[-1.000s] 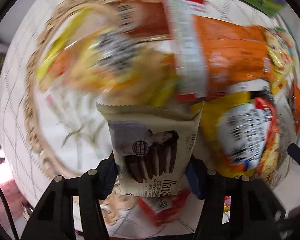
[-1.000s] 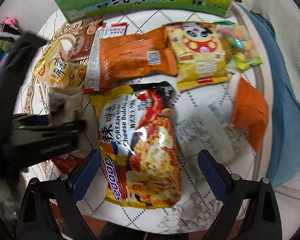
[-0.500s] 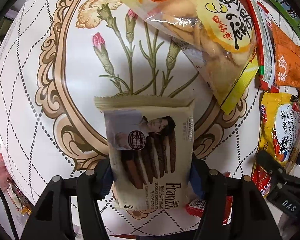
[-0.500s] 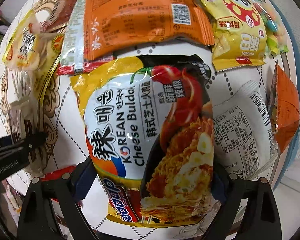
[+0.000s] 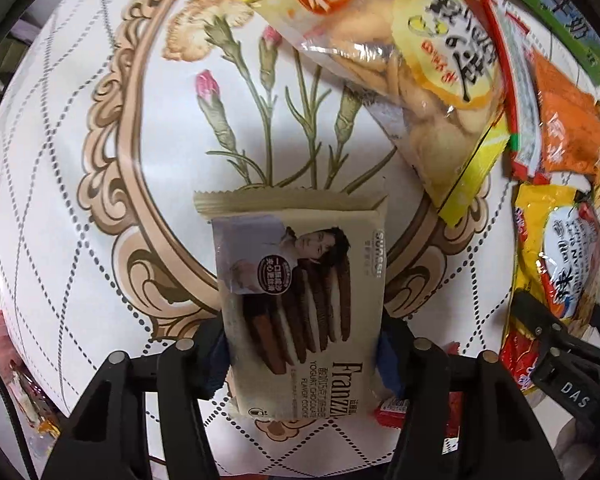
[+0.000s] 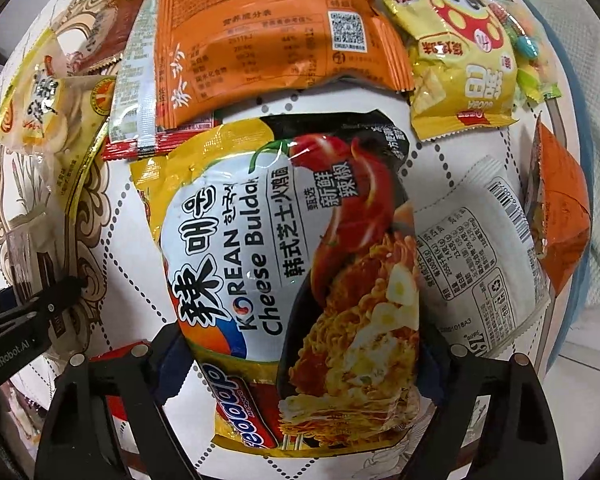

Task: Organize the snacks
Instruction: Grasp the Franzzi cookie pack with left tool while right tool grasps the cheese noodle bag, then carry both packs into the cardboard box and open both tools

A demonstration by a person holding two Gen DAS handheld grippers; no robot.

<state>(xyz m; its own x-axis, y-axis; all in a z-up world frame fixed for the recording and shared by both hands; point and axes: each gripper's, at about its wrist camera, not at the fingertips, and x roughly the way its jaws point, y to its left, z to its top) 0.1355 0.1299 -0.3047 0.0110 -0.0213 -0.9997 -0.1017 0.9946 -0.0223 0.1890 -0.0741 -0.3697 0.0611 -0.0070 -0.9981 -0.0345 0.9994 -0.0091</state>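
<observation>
**Two grippers, two snack packs**

The left gripper [image 5: 302,354] has its jaws clamped on a cookie pack [image 5: 300,304]. The pack is tan, with a man's picture and dark and white cookies on the front. It stands between the two blue pads, which press on its sides. Under it is the tabletop [image 5: 80,220], white with dotted lines, a brown curly frame and pink flowers.

Up and to the right lies a clear bag of egg cookies [image 5: 412,64] with yellow edges. Beside that bag is an orange pack [image 5: 568,128]. Near the right edge a yellow noodle bag [image 5: 560,256] shows, with the other gripper's black tip in front of it.

The right gripper [image 6: 300,364] has its jaws on both sides of the noodle bag [image 6: 284,272], touching it. The bag bulges up between them. It is yellow, with red peppers and a bowl of noodles on the front.

Above it lies the orange pack [image 6: 268,40], back side up. To the right of that is a yellow snack bag [image 6: 460,60] with a panda face. A white pack [image 6: 480,260] lies just beside the noodle bag on the right. Past it, at the tabletop's edge, sits a small orange bag [image 6: 560,208]. The left gripper's black tip shows at the far left.
</observation>
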